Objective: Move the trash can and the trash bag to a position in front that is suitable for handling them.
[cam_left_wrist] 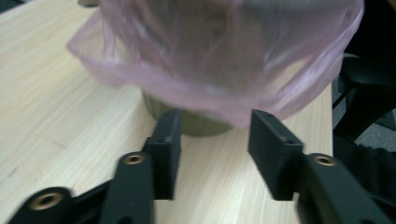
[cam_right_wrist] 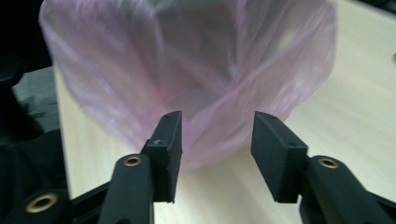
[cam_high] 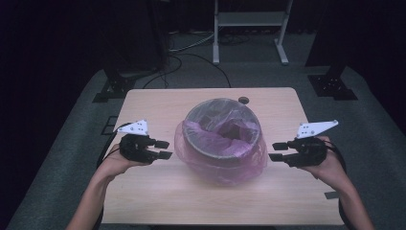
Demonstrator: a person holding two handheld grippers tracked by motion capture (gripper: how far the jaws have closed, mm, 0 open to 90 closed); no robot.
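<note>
A round grey bin (cam_high: 221, 143) stands in the middle of the wooden table (cam_high: 143, 191). A pink see-through bag (cam_high: 218, 165) lines it and hangs over its rim down the outside. My left gripper (cam_high: 163, 149) is open just left of the bag, apart from it. My right gripper (cam_high: 276, 151) is open just right of the bag, also apart. In the left gripper view the bag's skirt (cam_left_wrist: 219, 65) hangs ahead of the open gripper (cam_left_wrist: 215, 140), with the bin's base (cam_left_wrist: 196, 123) below. In the right gripper view the bag (cam_right_wrist: 187, 70) faces the open gripper (cam_right_wrist: 215, 140).
A small dark round spot (cam_high: 243, 100) lies on the table behind the bin. A white metal stand (cam_high: 249, 28) and cables are on the floor beyond the table. Grey carpet surrounds the table.
</note>
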